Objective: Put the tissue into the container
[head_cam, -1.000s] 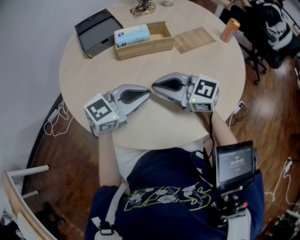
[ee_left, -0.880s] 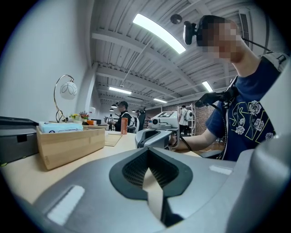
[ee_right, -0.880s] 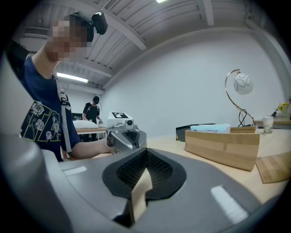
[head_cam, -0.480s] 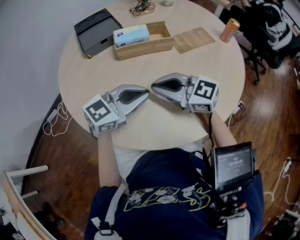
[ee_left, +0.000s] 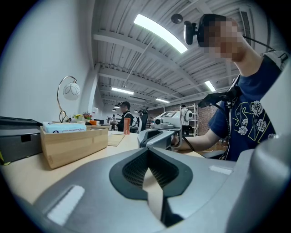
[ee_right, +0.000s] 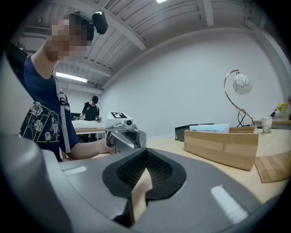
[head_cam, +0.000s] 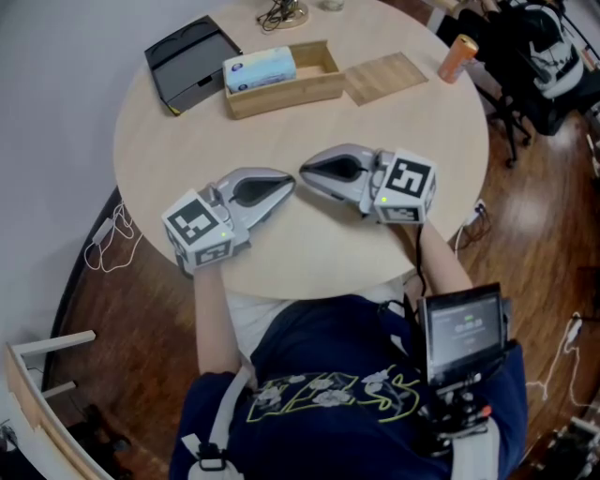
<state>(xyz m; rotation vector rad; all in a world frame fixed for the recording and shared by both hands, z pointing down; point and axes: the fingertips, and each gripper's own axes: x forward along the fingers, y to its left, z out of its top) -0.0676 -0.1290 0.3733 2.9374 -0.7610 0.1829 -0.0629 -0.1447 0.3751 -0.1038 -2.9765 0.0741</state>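
Observation:
A pale blue tissue pack [head_cam: 260, 69] lies in the left half of the open wooden container [head_cam: 319, 86] at the far side of the round table [head_cam: 412, 131]. The pack [ee_left: 63, 127] shows above the container's wall [ee_left: 72, 145] in the left gripper view, and the pack [ee_right: 210, 129] tops the container [ee_right: 223, 148] in the right gripper view. Both grippers rest on the table near me, tips facing each other and almost touching. My left gripper [head_cam: 292, 180] is shut and empty. My right gripper [head_cam: 304, 172] is shut and empty too.
A black tray [head_cam: 188, 62] sits left of the container. The flat wooden lid [head_cam: 385, 77] lies right of it, and an orange can [head_cam: 457, 58] stands at the table's far right edge. A small lamp base with cable [head_cam: 284, 13] is at the back.
Nothing has moved on the table; only the head view has shifted very slightly.

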